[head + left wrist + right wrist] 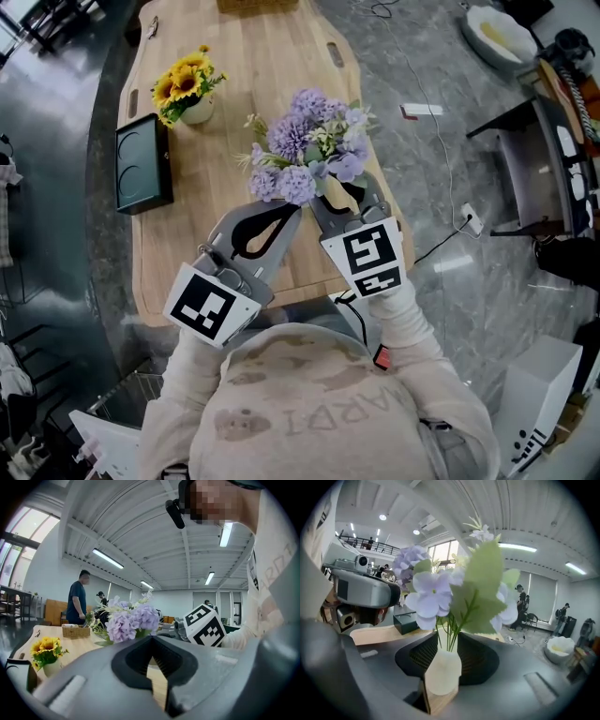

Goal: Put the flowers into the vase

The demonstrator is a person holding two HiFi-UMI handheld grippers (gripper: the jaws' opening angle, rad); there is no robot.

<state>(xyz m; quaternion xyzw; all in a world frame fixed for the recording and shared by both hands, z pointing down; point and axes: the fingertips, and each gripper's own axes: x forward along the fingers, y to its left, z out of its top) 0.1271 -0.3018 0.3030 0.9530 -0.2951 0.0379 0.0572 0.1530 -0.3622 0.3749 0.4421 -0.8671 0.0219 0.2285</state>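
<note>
Right gripper (345, 202): jaws pressed against both sides of a small white vase (443, 670), which sits between them. Flowers (305, 150): a bunch of lilac blooms with pale green leaves, the green stems standing in the mouth of the vase and the heads spreading above and in front of the jaws. Position: over the near end of the wooden table (272, 56); whether the base of the vase touches the tabletop cannot be told. Left gripper (277, 217): just beside the bunch on its left, jaw tips brought together with nothing between them, only the tabletop showing through the hollow behind the tips. Also on the table: a pot of yellow sunflowers (187, 89) toward the far left, a black box (142, 164) near it at the left edge, and a woven basket (76, 630) at the far end. Background: a person in dark clothes (77, 603) standing beyond the table.
</note>
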